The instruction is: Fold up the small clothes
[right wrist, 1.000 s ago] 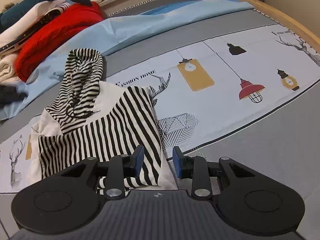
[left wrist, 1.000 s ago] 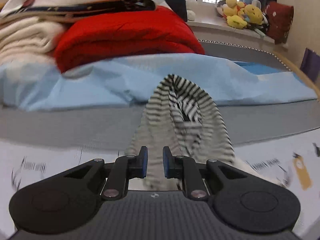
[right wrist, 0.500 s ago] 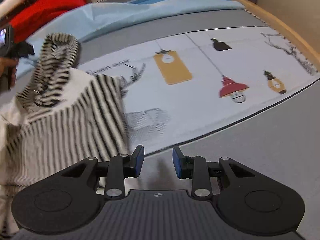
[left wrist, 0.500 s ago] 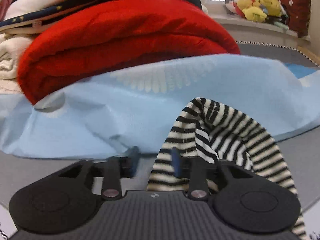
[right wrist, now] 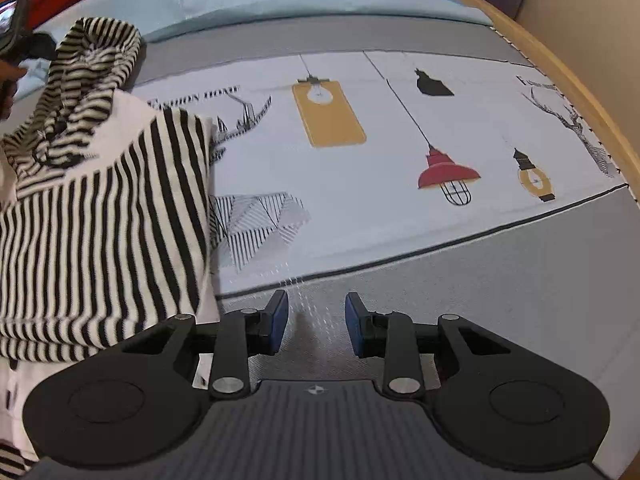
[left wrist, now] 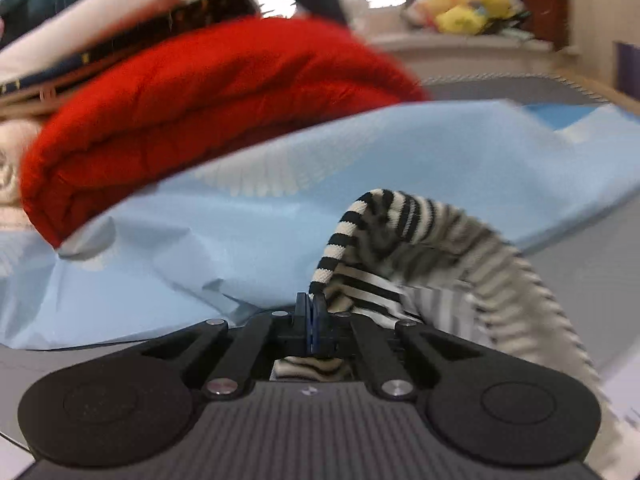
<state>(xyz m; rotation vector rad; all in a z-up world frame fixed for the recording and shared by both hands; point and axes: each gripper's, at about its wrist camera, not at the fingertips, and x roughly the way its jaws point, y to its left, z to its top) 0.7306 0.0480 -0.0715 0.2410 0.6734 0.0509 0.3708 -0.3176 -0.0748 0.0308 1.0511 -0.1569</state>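
Observation:
A black-and-white striped hoodie (right wrist: 100, 216) lies partly folded on the printed sheet (right wrist: 360, 168) at the left of the right wrist view. Its hood (right wrist: 96, 52) points to the far side. In the left wrist view my left gripper (left wrist: 311, 322) is shut on the edge of the striped hood (left wrist: 404, 240), which rises and drapes to the right. The left gripper also shows at the far left edge of the right wrist view (right wrist: 16, 36). My right gripper (right wrist: 316, 320) is open and empty, low over the grey band of the sheet, to the right of the hoodie.
A pile of folded clothes with a red garment (left wrist: 192, 108) stands behind the hood on a light blue cloth (left wrist: 280, 208). Plush toys (left wrist: 468, 12) sit on a ledge at the back. The wooden bed edge (right wrist: 576, 80) curves along the right.
My left gripper has closed on the hood's edge; it was open half a second ago. My right gripper has shifted right, away from the hoodie, and stays open.

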